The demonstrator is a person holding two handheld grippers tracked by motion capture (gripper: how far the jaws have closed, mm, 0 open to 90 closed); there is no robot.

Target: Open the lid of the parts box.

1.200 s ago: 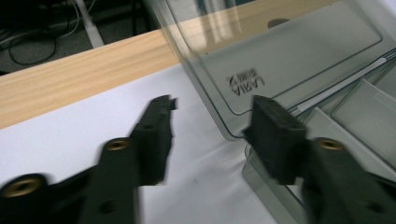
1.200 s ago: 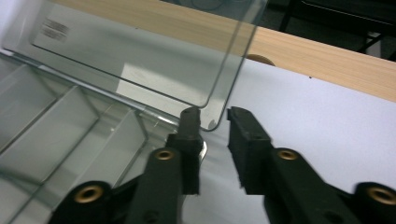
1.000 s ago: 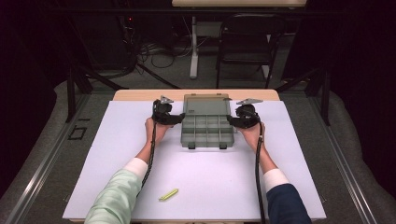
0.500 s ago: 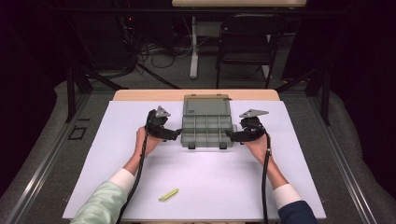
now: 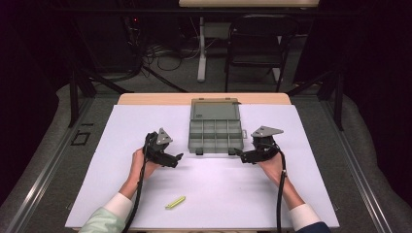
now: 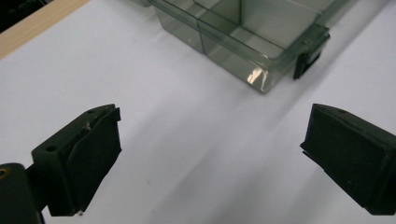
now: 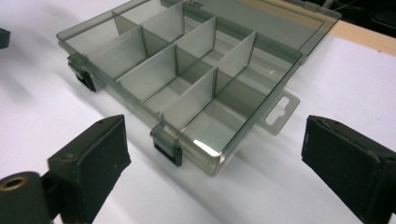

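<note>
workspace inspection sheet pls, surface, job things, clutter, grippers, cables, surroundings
surface: white sheet over a wooden table, no spills seen
job's things: grey organizer box open, lid laid back, compartments look empty
clutter: yellow-green marker on the sheet, near edge
grippers: left gripper and right gripper both open, jaws just opened, nothing between them, each beside a front corner of the box
cables: black cable trails from each gripper along the forearm
surroundings: chair and floor wiring behind the table
</note>
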